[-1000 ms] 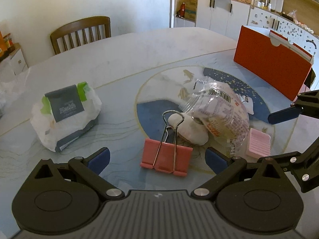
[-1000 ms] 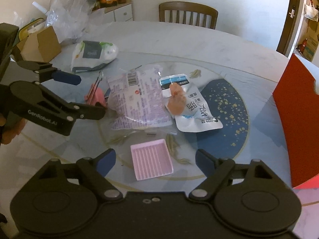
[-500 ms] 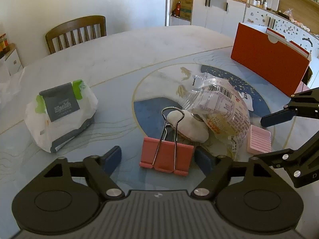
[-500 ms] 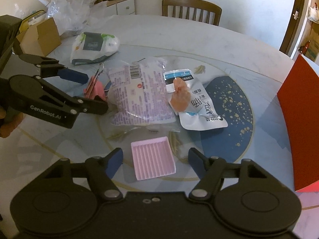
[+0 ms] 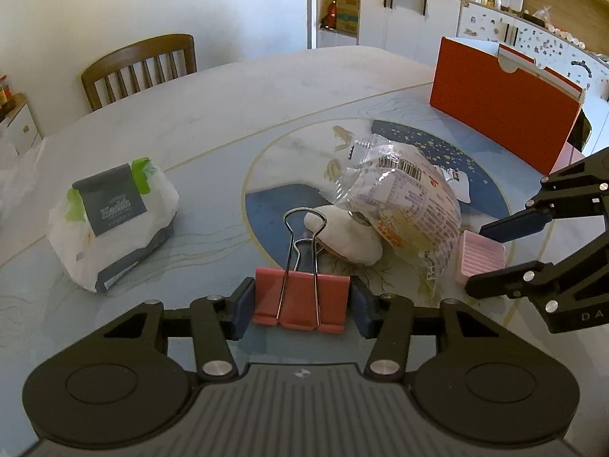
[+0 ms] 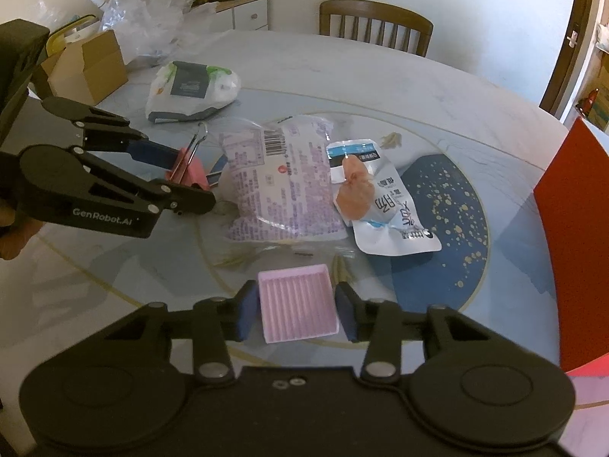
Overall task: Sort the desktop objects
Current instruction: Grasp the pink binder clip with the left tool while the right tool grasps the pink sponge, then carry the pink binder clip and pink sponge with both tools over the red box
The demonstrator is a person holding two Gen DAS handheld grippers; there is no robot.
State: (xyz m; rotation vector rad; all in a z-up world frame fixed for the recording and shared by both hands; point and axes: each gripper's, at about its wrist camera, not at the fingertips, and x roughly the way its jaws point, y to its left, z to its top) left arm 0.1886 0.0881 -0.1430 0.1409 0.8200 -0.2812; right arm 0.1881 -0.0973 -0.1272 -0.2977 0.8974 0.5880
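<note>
My left gripper (image 5: 302, 304) has narrowed onto the red binder clip (image 5: 302, 299) beside the snack bag (image 5: 411, 205); my right gripper (image 6: 292, 314) has closed around the pink tray (image 6: 297, 306). Both seem ready to lift.

Snack bag (image 5: 409, 205) and white pouch (image 5: 348, 238) crowd table (image 5: 228, 114) centre — open surface beyond, toward chair (image 5: 141, 64).

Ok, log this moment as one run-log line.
left gripper: closed on red binder clip | right gripper: straddling pink tray, contact unclear | both items on table
</note>
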